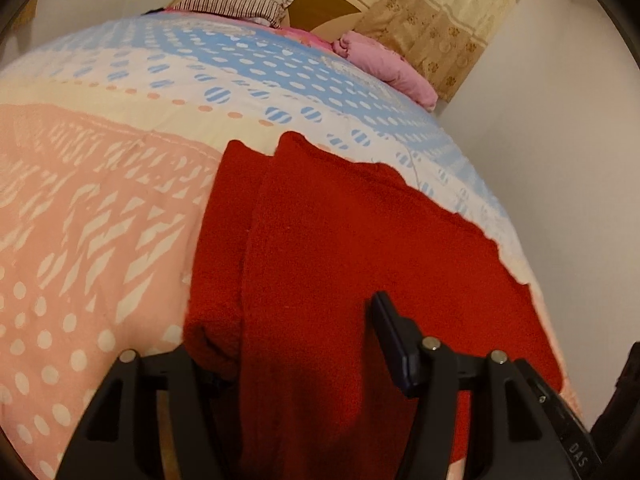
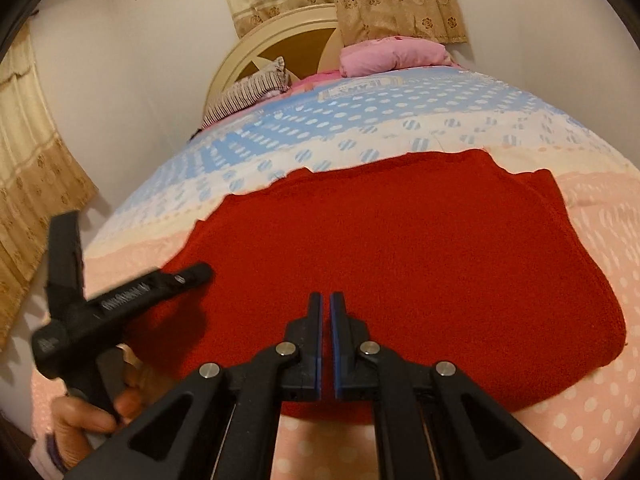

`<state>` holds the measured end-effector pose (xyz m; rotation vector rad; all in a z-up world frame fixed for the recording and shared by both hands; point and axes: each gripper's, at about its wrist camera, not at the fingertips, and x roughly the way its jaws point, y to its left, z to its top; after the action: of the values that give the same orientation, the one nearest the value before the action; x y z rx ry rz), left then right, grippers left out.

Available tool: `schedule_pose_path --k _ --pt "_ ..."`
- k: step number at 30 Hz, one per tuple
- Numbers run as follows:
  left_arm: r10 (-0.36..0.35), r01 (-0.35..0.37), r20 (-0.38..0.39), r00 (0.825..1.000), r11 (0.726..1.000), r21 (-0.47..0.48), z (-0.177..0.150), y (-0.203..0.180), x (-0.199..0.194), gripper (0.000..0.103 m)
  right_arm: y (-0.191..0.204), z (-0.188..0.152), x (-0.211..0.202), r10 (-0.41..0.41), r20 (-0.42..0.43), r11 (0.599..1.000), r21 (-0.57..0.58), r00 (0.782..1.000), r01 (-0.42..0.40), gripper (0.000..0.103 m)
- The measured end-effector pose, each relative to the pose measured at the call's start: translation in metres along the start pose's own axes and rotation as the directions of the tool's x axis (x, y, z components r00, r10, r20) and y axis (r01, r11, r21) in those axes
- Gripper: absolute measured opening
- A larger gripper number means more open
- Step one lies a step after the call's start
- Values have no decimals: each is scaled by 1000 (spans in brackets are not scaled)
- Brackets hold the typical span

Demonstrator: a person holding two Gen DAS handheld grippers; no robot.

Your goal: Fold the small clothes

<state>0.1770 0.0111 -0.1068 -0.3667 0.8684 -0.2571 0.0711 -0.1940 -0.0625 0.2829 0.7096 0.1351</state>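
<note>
Carefully, the wide-spread left gripper should pinch the red garment's near edge, while the nearly closed, empty right gripper presses it flat.

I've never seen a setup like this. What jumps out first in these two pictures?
The bright red knitted garment grabs the eye at once, spread on a bed covered in pink, cream and blue dotted quilting. In the right wrist view the right gripper hovers over its near edge with fingers almost together, while the left gripper comes in from the left, wide open. At the far headboard lie a pink bundle and a striped pillow.
</note>
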Motion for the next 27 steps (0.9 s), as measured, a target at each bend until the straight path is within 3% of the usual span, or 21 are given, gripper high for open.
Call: schedule_pose_path --k 6,11,22,24,26,27 --pt "15 -15 2 1000 1000 15 -2 1 2 61 11 -18 32 -11 -74 999 -42 997 8 3" --pt "32 -32 1 999 999 28 -2 -2 4 61 0 -18 32 34 -72 999 12 997 -33 3" --pt "31 -31 1 1000 999 27 -1 -2 4 61 4 -20 32 18 -67 1000 -4 998 -18 3" --pt "30 -30 3 1000 999 18 -2 -2 3 53 5 -21 30 15 -66 1000 -8 998 -15 3" --pt "15 -15 9 1000 1000 3 -2 0 1 34 5 -20 31 14 -65 1000 -8 998 -15 3" --pt "17 -17 15 1000 1000 8 -1 -2 -1 32 5 -20 30 15 -66 1000 -7 998 -15 3"
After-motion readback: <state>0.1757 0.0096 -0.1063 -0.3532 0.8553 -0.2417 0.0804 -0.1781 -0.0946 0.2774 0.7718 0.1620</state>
